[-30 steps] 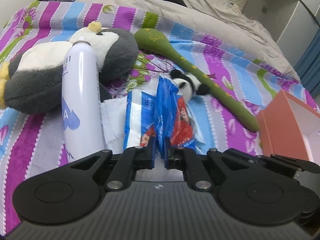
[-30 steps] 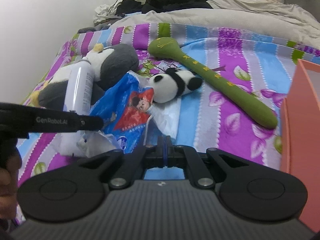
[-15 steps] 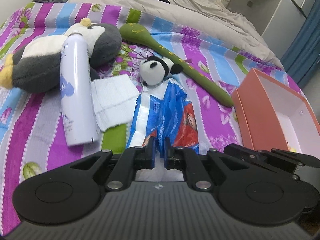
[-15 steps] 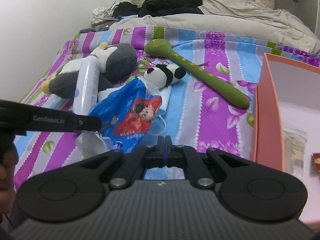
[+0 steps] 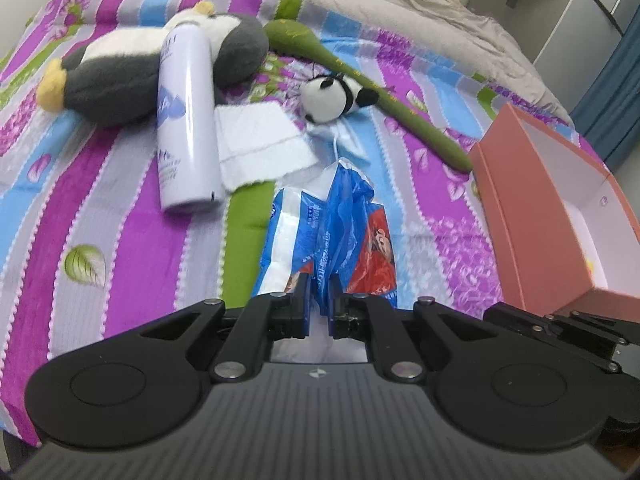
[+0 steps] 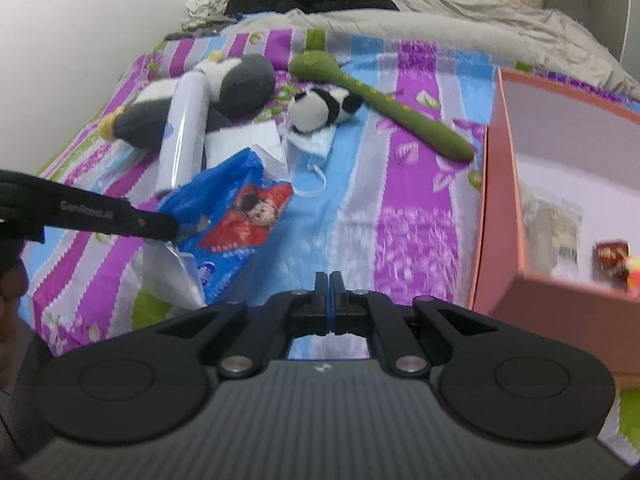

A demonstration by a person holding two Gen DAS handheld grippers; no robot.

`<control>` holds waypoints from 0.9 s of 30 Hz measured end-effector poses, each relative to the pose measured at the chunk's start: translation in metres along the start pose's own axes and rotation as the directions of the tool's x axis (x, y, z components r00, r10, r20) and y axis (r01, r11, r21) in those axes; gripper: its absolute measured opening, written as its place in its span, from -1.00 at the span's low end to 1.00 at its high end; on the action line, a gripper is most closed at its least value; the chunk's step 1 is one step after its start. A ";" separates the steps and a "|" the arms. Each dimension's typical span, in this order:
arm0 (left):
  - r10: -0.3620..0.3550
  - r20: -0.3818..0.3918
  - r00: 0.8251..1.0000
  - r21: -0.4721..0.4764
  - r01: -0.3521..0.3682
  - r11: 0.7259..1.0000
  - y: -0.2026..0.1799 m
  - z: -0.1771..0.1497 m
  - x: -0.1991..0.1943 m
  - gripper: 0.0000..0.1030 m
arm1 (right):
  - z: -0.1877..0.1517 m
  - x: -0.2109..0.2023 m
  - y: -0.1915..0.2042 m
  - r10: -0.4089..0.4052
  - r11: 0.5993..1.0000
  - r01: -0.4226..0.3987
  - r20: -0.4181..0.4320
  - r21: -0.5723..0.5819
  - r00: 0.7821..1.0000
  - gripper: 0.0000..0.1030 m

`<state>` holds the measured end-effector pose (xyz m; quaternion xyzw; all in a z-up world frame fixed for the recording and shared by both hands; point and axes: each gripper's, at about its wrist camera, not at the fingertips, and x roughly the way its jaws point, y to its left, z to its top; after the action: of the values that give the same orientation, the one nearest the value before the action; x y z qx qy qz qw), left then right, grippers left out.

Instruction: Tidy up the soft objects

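The left gripper (image 5: pixel 319 300) is clamping the blue plastic packet (image 5: pixel 340 224) and carrying it rightward, off the pile by the spray can (image 5: pixel 186 116) and penguin plush (image 5: pixel 132 80), toward the pink box (image 5: pixel 560 216). The right gripper (image 6: pixel 329 300) is travelling alongside, pinched shut on nothing. Striped bedspread (image 6: pixel 416 216) between packet and box is lying bare; the box's near wall is looming close.

Blue packet (image 6: pixel 236 216) beside pink box (image 6: pixel 496 216)

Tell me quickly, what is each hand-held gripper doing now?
Left hand-held gripper: closed on the blue bag.
Right hand-held gripper: closed, holding nothing.
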<state>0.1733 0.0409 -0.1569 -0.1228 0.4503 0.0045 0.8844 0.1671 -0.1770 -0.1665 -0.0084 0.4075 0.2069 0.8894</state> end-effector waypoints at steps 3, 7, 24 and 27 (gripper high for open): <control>0.004 -0.013 1.000 -0.005 -0.004 1.000 0.004 -0.007 0.002 -0.82 | -0.002 -0.001 -0.003 0.018 0.999 -0.018 0.006 0.031 1.000 -0.92; 0.018 -0.001 1.000 -0.026 -0.018 1.000 0.010 -0.010 0.002 -0.82 | 0.014 0.002 -0.002 0.037 0.998 -0.041 0.064 0.051 0.997 -0.89; 0.016 -0.031 0.999 -0.058 -0.017 0.998 0.024 -0.012 0.028 -0.81 | 0.102 0.144 0.038 0.068 0.988 -0.053 0.102 -0.147 0.992 -0.16; 0.015 -0.033 0.999 -0.063 -0.017 0.998 0.024 -0.011 0.032 -0.81 | 0.107 0.171 0.040 0.042 0.980 -0.028 0.069 -0.198 0.997 -0.25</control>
<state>0.1803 0.0582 -0.1939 -0.1469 0.4654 0.0238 0.8725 0.3287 -0.0587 -0.2129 -0.0817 0.3526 0.2619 0.8946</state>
